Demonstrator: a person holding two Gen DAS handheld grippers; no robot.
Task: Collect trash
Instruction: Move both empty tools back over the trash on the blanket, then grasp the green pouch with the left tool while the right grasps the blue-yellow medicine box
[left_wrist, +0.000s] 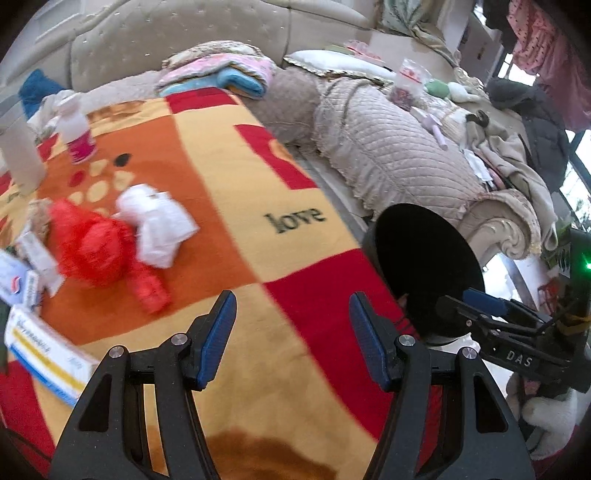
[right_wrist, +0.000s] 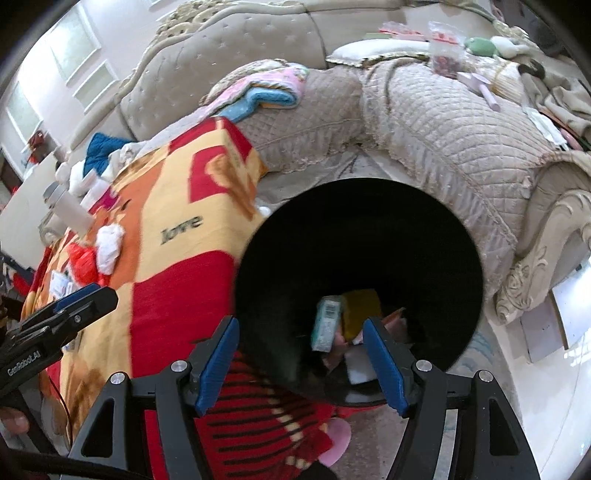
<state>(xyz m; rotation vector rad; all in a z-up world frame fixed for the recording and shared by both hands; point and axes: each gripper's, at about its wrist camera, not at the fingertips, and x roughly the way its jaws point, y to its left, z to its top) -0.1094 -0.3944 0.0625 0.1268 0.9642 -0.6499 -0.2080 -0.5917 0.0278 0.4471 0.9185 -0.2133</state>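
Left gripper (left_wrist: 291, 339) at the bottom centre of its view, spread wide and holding nothing, over a patchwork blanket (left_wrist: 229, 206). Right gripper (right_wrist: 301, 363) likewise spread and empty, low in its frame above a black bin (right_wrist: 424, 258). Inside the bin, a teal box (right_wrist: 325, 323) and a yellow packet (right_wrist: 360, 308). At left centre on the blanket, still uncollected: red plastic bag (left_wrist: 92, 251), white crumpled tissue (left_wrist: 159, 225), medicine box (left_wrist: 48, 354).

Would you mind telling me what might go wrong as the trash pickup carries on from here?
The red plastic bag and the white tissue lie touching, so the open left tool may snag both together. The bin sits hard against the blanket edge; a loose drop could miss it. Both views are blurred, so aim is uncertain.
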